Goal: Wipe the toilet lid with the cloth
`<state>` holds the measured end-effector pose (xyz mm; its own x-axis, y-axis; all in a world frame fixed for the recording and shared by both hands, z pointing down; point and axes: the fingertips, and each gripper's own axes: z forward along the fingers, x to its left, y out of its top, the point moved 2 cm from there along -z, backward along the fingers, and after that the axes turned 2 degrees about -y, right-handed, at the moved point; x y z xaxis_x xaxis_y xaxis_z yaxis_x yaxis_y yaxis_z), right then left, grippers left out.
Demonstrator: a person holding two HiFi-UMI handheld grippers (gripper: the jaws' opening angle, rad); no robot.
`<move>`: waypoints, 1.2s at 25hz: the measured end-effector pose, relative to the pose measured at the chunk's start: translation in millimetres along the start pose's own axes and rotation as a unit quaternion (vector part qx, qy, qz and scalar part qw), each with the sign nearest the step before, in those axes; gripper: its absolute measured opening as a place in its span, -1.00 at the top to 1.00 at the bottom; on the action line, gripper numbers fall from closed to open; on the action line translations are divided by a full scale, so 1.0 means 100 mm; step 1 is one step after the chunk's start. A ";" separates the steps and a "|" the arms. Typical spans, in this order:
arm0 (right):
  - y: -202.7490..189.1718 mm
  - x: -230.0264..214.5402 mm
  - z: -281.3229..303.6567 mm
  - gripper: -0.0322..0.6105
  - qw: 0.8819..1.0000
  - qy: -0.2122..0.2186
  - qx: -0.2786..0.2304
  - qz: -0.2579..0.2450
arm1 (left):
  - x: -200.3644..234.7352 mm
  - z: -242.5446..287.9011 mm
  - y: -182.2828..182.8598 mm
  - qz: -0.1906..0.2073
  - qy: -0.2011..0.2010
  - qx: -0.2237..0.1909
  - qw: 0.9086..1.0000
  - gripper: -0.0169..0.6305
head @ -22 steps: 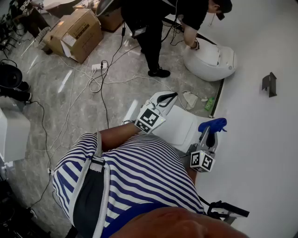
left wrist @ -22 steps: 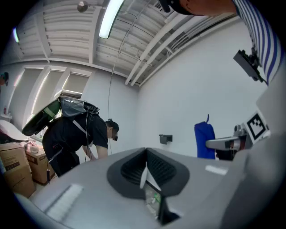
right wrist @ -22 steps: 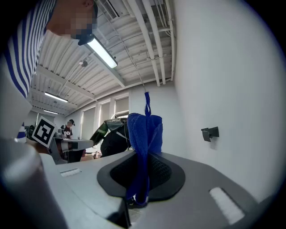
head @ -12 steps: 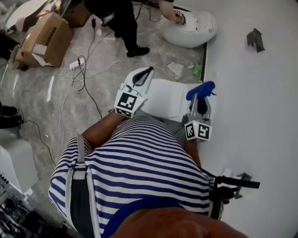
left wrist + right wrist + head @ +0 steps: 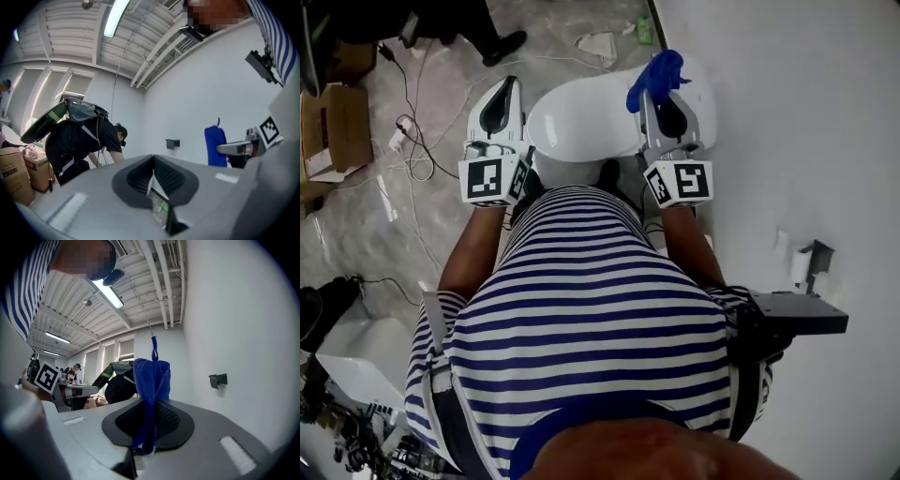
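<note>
Stepping in is bringing the lid (image 5: 581, 117) within reach. Right gripper (image 5: 655, 96) is pinching the cloth (image 5: 660, 69) for wiping; left gripper (image 5: 502, 89) is sitting pressed together, empty.

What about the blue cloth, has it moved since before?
Yes. The blue cloth, pinched in the right gripper, came in from the wall-side edge of the toilet to over its top.

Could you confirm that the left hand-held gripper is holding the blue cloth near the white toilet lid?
Not quite: it is the right hand-held gripper that holds the blue cloth near the white toilet lid. The right gripper view shows the cloth pinched between its jaws.
</note>
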<state>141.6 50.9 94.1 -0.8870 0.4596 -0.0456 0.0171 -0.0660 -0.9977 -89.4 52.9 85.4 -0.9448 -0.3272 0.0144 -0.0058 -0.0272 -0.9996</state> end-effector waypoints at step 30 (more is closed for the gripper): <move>-5.21 -1.40 1.58 0.76 0.901 -0.014 0.428 0.066 | 0.35 1.22 -4.29 -0.083 0.015 0.222 0.971 0.94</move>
<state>184.1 -118.5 628.1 -0.9151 0.3756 -0.1468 -0.2283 -0.7824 -0.5794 -79.7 -61.7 517.2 -0.9524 -0.2554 0.1663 -0.0230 -0.4839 -0.8748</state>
